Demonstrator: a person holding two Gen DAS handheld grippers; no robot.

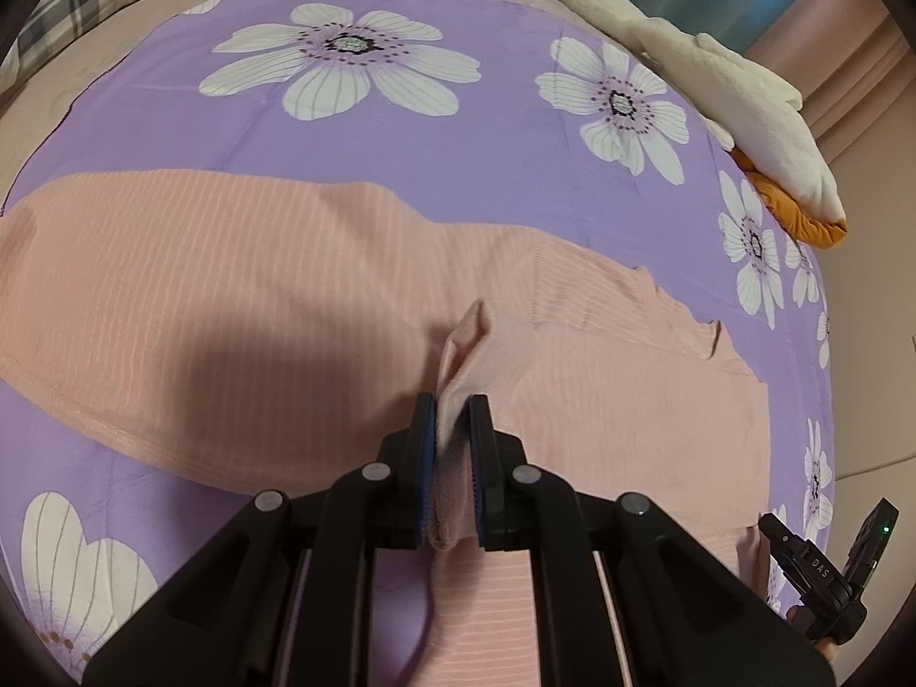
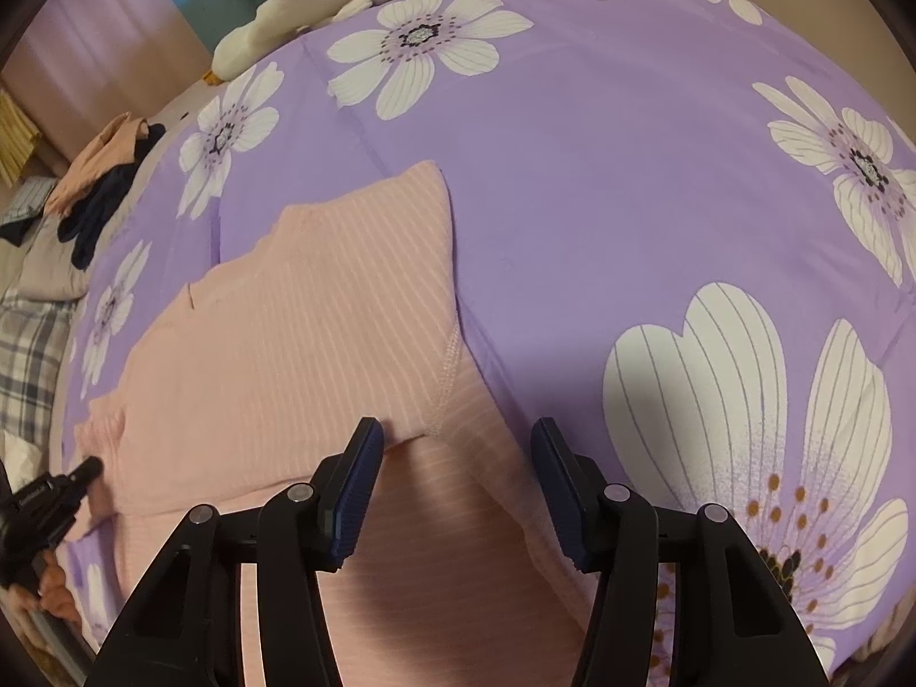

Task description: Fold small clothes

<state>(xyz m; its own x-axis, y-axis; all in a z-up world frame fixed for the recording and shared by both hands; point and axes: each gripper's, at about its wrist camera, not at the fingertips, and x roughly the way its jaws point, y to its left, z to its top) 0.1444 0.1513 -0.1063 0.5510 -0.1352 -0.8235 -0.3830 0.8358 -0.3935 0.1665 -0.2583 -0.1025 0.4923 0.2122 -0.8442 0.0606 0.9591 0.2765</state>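
1. A raised fold of the pink striped garment [image 1: 458,360] is being pinched between the closed jaws of the left gripper [image 1: 453,412].
2. The jaws of the right gripper [image 2: 455,446] are being held apart just above the garment's stitched seam [image 2: 443,378].
3. The garment is being carried, spread flat, by the purple flowered bedspread [image 1: 458,143].
4. A white plush toy [image 1: 715,80] is being supported at the bed's far edge.

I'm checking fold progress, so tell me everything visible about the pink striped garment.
The pink ribbed garment with thin pale stripes looks like soft knit with stitched seams. It lies mostly flat on the purple floral bedspread. The left gripper is shut on a pinched-up fold of it; the open right gripper hovers over another part.
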